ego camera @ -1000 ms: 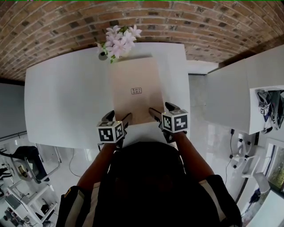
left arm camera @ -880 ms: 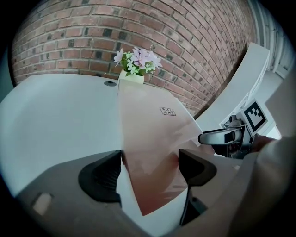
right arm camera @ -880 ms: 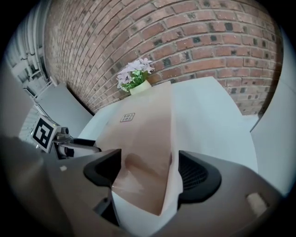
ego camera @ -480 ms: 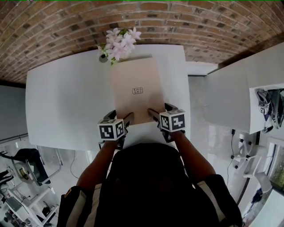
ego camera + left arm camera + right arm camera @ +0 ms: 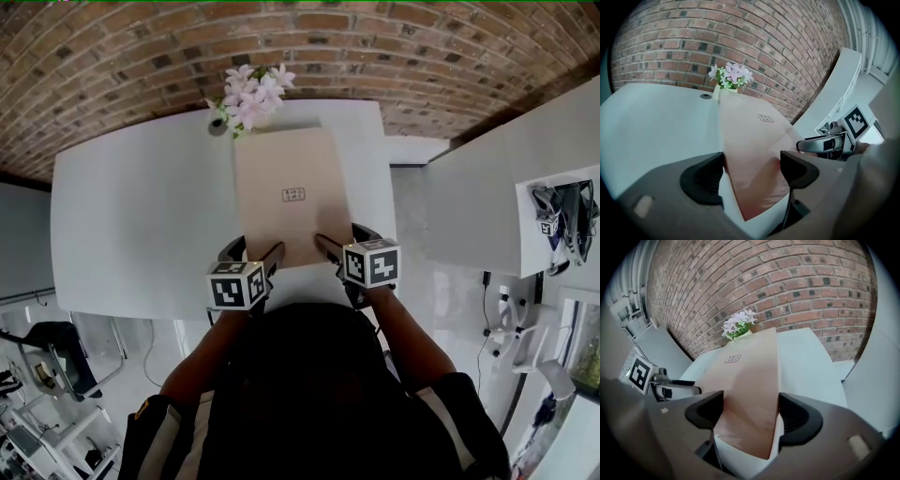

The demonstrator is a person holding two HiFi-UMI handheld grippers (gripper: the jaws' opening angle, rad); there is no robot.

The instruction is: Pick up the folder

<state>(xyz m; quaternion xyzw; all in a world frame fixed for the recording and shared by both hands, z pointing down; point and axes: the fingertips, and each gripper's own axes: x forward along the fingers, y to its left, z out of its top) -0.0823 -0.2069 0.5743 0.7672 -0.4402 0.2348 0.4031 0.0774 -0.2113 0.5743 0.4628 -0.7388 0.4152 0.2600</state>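
Since a second ago almost nothing shifts: your left gripper (image 5: 253, 251) and your right gripper (image 5: 339, 239) sit a trace nearer your body, and the folder (image 5: 291, 197) keeps its place on the white table (image 5: 141, 206). The tan folder lies lengthwise, its far edge just in front of the flowers (image 5: 251, 92), with a small printed label (image 5: 293, 194) on the cover about halfway down from them. You hold both grippers at the end of the folder farthest from the flowers, one at each corner. In the left gripper view, your left gripper (image 5: 752, 164) has its jaws spread wide, and the folder's (image 5: 750, 136) corner pokes in between them without being pinched; the flowers (image 5: 731, 75) stand beyond the folder's other end. In the right gripper view, your right gripper (image 5: 750, 411) is likewise spread wide around the opposite corner of the folder (image 5: 750, 376), with the flowers (image 5: 739, 323) at its far end. From the head view, one jaw of each gripper lies over the cover while the other sits outside the folder's long edge. Whether the end away from the flowers has left the table, you cannot tell. A brick wall (image 5: 141, 56) runs behind the flowers.
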